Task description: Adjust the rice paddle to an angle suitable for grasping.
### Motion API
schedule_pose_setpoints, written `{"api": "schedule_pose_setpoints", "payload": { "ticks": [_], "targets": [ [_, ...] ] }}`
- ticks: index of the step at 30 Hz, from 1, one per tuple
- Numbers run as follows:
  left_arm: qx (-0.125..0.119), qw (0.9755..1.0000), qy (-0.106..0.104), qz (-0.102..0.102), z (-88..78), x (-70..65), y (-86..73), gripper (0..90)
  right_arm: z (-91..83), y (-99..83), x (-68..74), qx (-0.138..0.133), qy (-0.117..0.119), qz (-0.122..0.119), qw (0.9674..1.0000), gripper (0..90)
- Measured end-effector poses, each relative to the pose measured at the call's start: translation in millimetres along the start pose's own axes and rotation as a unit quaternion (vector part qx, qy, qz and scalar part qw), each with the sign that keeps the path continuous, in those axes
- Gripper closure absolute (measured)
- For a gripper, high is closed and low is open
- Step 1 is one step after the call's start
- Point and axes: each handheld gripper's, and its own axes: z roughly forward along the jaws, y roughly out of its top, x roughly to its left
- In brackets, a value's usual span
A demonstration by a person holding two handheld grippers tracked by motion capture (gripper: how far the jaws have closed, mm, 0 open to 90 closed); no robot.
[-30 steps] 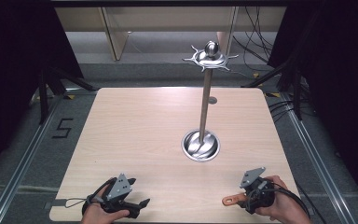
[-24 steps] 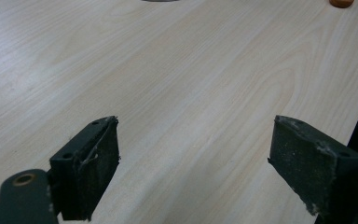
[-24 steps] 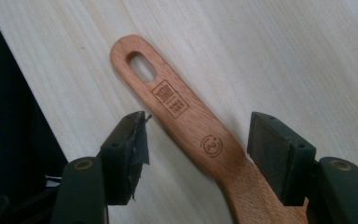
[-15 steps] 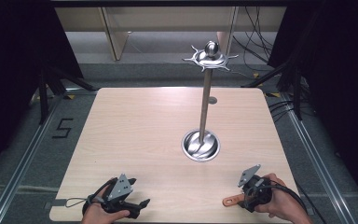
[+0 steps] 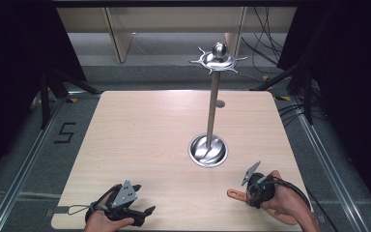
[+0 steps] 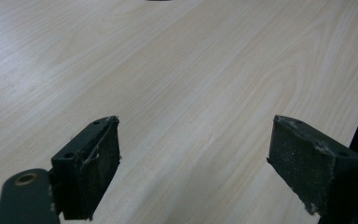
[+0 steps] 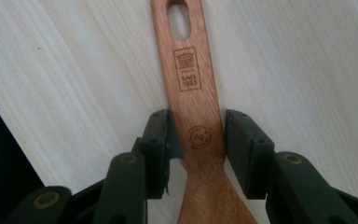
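- Step in hand, by my reading: grasping the flat reddish-brown wooden spatula (image 7: 196, 116), which lies on the pale wood-grain tabletop (image 5: 149, 140) near its 5 o'clock corner; the handle, with an oval hanging hole and burnt-in stamps, points toward 9 o'clock.
- Right gripper (image 7: 196, 140): jaws have just been closing and now sit against both edges of the handle, just above where it widens into the blade. Pads look in contact; the spatula is flat on the tabletop, not lifted.
- Left gripper (image 6: 193, 158): jaws wide apart, nothing between them, parked near the 7 o'clock corner.
- Tall polished-metal hanging stand (image 5: 211, 111), round base and a hooked crown on top, stands right of centre, well apart from the spatula, toward 11 o'clock from it.
- Next move likely calls for a firm pinch, a level lift, then bringing the handle's hole to one of the crown hooks.
- Versus the earlier frame: right hand sits slightly nearer the 5 o'clock corner; left hand and stand unchanged.
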Motion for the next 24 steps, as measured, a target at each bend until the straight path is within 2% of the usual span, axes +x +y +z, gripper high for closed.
{"api": "schedule_pose_setpoints", "payload": {
  "ticks": [6,7,8,9,11,15,16,17,18,20,22,23,24],
  "targets": [
    [0.001,1.0000,0.002,0.000,0.2,-0.2,-0.1,15.8,0.9,11.6,-0.4,0.019,0.007,-0.023,0.9995,62.9],
    [0.004,1.0000,0.000,-0.001,-0.7,-0.9,0.2,15.8,0.7,12.5,-0.3,0.025,0.005,-0.019,0.9995,63.1],
    [0.005,1.0000,0.002,0.002,-0.8,-0.4,0.2,15.8,1.6,13.4,-1.3,0.022,0.009,-0.031,0.9992,63.3],
    [-0.002,1.0000,-0.002,-0.002,0.2,-0.5,0.0,15.8,0.7,14.1,-0.2,0.028,0.004,-0.023,0.9993,63.8],
    [-0.001,1.0000,0.002,0.000,0.5,-0.2,-0.2,15.8,1.1,15.8,-0.3,0.035,0.001,-0.022,0.9992,65.3],
    [0.005,1.0000,0.004,0.001,-0.9,-0.8,0.3,15.8,2.8,22.9,-3.7,0.040,0.004,-0.042,0.9983,66.4],
    [0.002,1.0000,0.005,0.001,-1.0,-0.8,0.3,15.8,2.8,22.9,-3.7,0.040,0.004,-0.042,0.9983,66.4],
    [0.006,1.0000,0.003,0.004,-1.5,0.4,1.0,15.8,2.4,23.8,-3.0,0.042,-0.001,-0.029,0.9987,66.3],
    [-0.005,1.0000,0.003,-0.003,-0.9,-1.2,0.7,15.8,2.6,24.3,-5.2,0.038,-0.005,-0.044,0.9983,66.4],
    [-0.005,1.0000,0.002,0.000,-2.3,-0.9,0.9,15.8,3.2,24.2,-5.0,0.035,-0.005,-0.043,0.9985,66.5],
    [-0.007,1.0000,0.005,-0.001,-1.7,-1.2,1.1,15.8,2.9,23.8,-4.6,0.029,-0.010,-0.035,0.9989,66.7],
    [-0.006,0.9999,0.007,0.008,-2.3,-1.1,1.4,15.8,1.6,23.5,-5.0,0.032,-0.014,-0.018,0.9992,66.8],
    [-0.011,0.9999,0.003,0.004,-2.4,-1.4,1.5,15.8,0.6,23.4,-5.3,0.024,-0.020,-0.021,0.9993,66.8]
  ]
}}
